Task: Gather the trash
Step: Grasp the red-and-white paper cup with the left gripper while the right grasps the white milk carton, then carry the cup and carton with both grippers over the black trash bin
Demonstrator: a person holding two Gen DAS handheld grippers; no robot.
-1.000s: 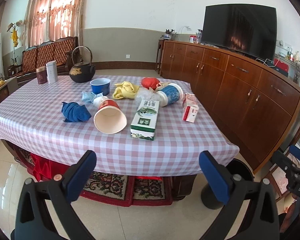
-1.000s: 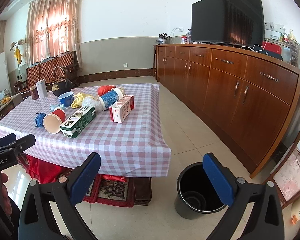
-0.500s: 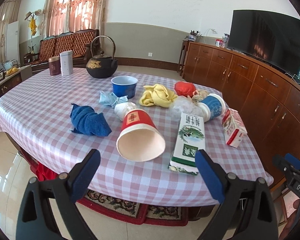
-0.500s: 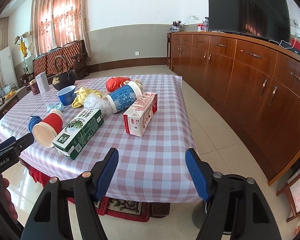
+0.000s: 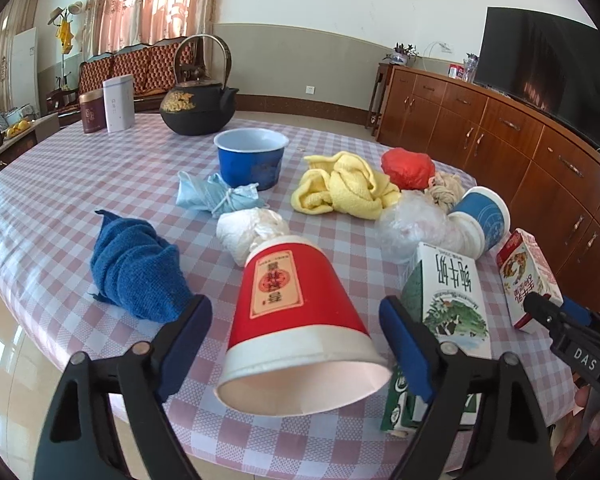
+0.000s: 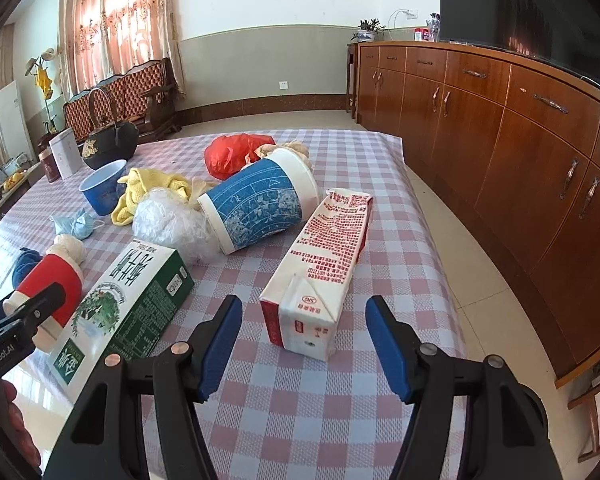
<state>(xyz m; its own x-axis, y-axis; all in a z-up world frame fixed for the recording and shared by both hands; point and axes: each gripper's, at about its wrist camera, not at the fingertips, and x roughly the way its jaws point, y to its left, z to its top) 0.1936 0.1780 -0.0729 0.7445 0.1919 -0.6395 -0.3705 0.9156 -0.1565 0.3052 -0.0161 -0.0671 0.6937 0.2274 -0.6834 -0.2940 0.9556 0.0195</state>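
Checked table (image 5: pixel 52 184) first: green carton (image 6: pixel 120 300) stays. My right gripper (image 6: pixel 304 340) is closing around the near red-white carton (image 6: pixel 320 264), untouched; left gripper (image 5: pixel 296 344) closing around the tipped red cup (image 5: pixel 296 320), no contact. I'd squeeze gently.

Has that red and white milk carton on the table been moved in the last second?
No. The red and white milk carton lies beside the blue patterned cup as before; only the camera came closer.

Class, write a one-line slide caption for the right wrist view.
Right tool, closing but not yet touching, lines up on the red-and-white carton lying on the checked table.
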